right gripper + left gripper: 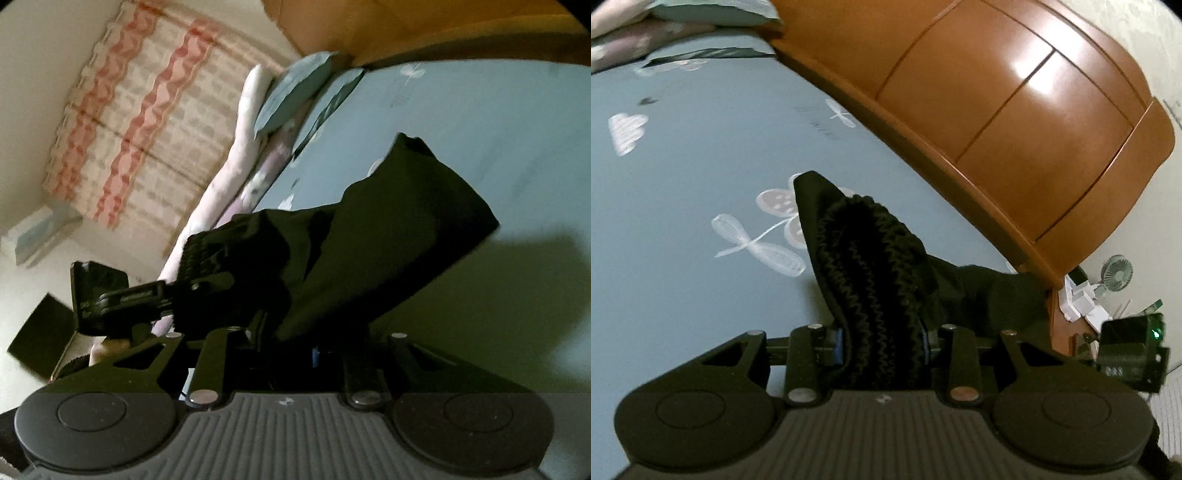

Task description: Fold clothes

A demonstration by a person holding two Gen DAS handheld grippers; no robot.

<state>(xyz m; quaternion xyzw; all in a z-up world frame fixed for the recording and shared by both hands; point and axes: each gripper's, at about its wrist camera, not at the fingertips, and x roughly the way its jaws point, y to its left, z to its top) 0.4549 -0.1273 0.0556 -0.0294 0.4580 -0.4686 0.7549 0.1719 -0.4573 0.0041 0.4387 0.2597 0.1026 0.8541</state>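
Both tongs (pixel 882 347) (pixel 291 343) gripping black garment (pixel 871 266), headboard (pixel 1015 122) left view only, curtain (pixel 129 140) right

A wooden headboard (pixel 1015 122) backs the blue flowered bed (pixel 701 177); pink-patterned curtains (pixel 140 122) hang beyond.

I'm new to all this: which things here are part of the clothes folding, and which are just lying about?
Part of the job:
- black garment, elastic waistband bunched
- left gripper, clamping it
- right gripper, cloth between its fingers
- blue bedsheet, the work surface

Just lying about:
- wooden headboard
- pillow
- curtain
- small fan
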